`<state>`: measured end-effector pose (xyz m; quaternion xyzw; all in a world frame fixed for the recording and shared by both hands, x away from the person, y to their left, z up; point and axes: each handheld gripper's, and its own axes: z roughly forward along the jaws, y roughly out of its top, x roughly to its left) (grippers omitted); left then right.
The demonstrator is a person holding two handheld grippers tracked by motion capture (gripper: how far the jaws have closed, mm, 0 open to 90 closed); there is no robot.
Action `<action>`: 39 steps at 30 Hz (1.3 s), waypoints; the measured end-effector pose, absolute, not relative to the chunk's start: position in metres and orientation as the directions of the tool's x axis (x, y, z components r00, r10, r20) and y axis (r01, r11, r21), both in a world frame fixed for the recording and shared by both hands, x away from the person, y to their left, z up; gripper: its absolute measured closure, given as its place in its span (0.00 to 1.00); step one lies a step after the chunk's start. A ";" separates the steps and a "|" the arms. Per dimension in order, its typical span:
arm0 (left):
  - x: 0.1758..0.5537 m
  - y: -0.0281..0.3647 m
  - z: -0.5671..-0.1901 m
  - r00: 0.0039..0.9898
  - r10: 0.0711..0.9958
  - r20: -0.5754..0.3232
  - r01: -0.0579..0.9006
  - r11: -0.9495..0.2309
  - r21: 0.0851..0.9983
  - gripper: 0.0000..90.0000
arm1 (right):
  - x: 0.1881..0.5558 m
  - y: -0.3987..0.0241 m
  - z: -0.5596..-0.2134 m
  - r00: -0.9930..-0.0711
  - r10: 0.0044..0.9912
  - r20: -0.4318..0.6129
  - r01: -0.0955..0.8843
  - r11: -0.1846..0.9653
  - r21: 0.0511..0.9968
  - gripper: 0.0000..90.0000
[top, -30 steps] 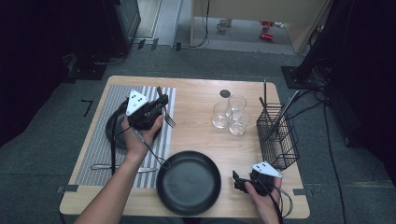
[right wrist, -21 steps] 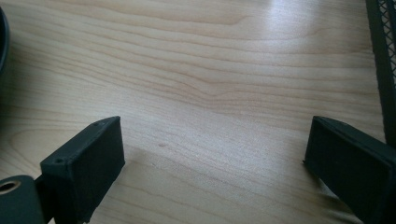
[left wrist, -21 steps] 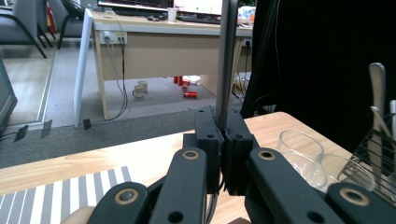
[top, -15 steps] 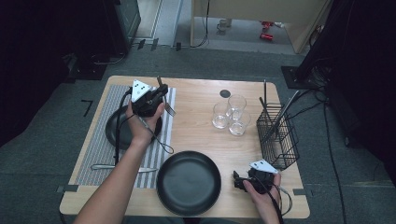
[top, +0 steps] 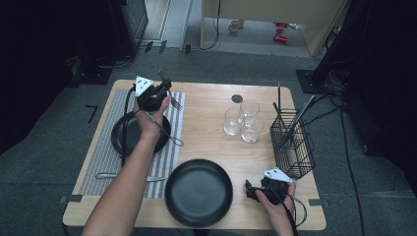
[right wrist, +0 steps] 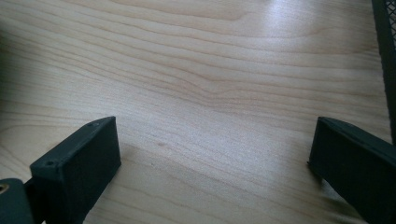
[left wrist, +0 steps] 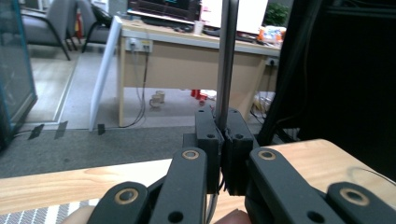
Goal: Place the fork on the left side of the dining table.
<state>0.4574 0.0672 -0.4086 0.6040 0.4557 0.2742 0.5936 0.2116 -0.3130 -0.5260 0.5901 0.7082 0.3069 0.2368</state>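
Note:
My left gripper [top: 163, 89] is shut on a metal fork [top: 172, 101] above the far end of the striped placemat [top: 172, 152], near the table's back edge. The fork's tines point down to the right and its handle sticks up past the jaws. In the left gripper view the fork's handle [left wrist: 227, 70] rises straight from between the closed pads of my left gripper [left wrist: 225, 133]. My right gripper [top: 251, 191] rests low at the table's front right, beside the large black plate [top: 198, 192]. Its jaws stand wide open over bare wood in the right gripper view [right wrist: 210, 158].
A smaller black plate [top: 120, 137] lies on the placemat under my left forearm, and a piece of cutlery [top: 115, 175] lies at the placemat's near end. Three glasses [top: 241, 120] stand right of centre, with a wire basket [top: 292, 142] beyond them and a dark disc [top: 237, 98] behind.
My left hand has carried the fork away from me, toward the table's far edge and a little lower. The right hand has stayed put.

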 end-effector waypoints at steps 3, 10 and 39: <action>0.469 0.073 -0.423 0.408 0.888 -0.212 0.250 0.115 0.961 0.99 | 0.212 -0.313 -0.526 -0.192 0.981 0.027 0.690 0.116 0.714 0.02; 0.492 0.083 -0.448 0.347 0.911 -0.221 0.269 0.129 0.955 0.98 | 0.212 -0.313 -0.526 -0.192 0.981 0.027 0.690 0.115 0.714 0.02; 0.511 0.118 -0.470 0.251 0.927 -0.280 0.381 0.171 0.909 0.80 | 0.211 -0.314 -0.526 -0.191 0.981 0.035 0.690 0.109 0.716 0.02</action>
